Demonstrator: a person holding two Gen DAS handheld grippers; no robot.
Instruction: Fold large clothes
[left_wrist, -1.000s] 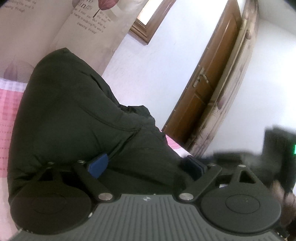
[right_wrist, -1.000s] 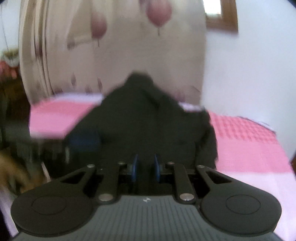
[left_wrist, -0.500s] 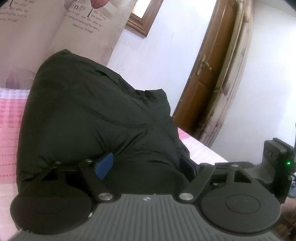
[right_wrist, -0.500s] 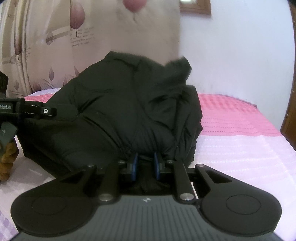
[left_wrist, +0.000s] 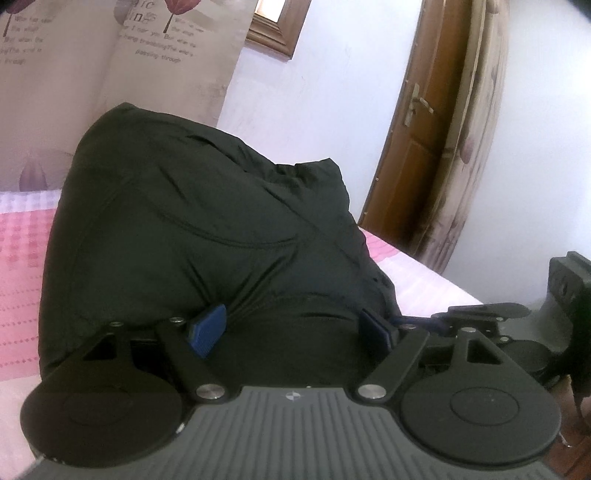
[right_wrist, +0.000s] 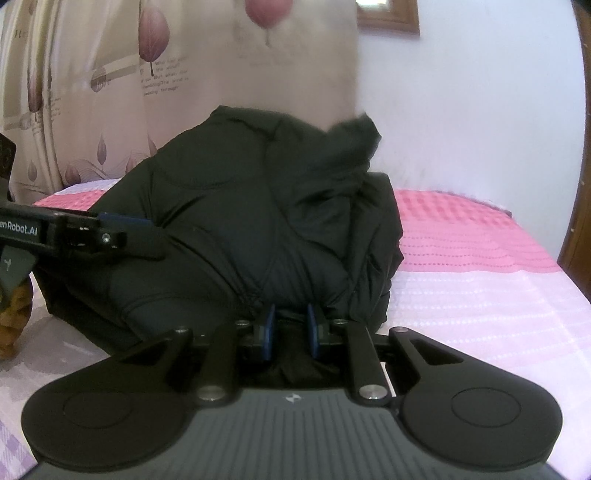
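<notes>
A large black puffy jacket (left_wrist: 192, 229) lies bunched in a mound on the pink bed; it also fills the middle of the right wrist view (right_wrist: 258, 221). My left gripper (left_wrist: 291, 328) is open, its blue pads spread wide against the jacket's near edge. My right gripper (right_wrist: 290, 328) is shut on a fold of the jacket at its near edge, with fabric pinched between the blue pads. The left gripper shows at the left of the right wrist view (right_wrist: 110, 236). The right gripper shows at the right of the left wrist view (left_wrist: 480, 317).
The bed has a pink and white cover (right_wrist: 480, 258). A leaf-print curtain (right_wrist: 184, 92) hangs behind it. A white wall (left_wrist: 351, 92) and a brown wooden door (left_wrist: 417, 129) stand beyond. A hand (right_wrist: 13, 314) holds the left gripper.
The jacket's raised part has dropped and settled into a lower mound. The right gripper has come in close and steadied, still pinching the jacket. The left gripper stays open.
</notes>
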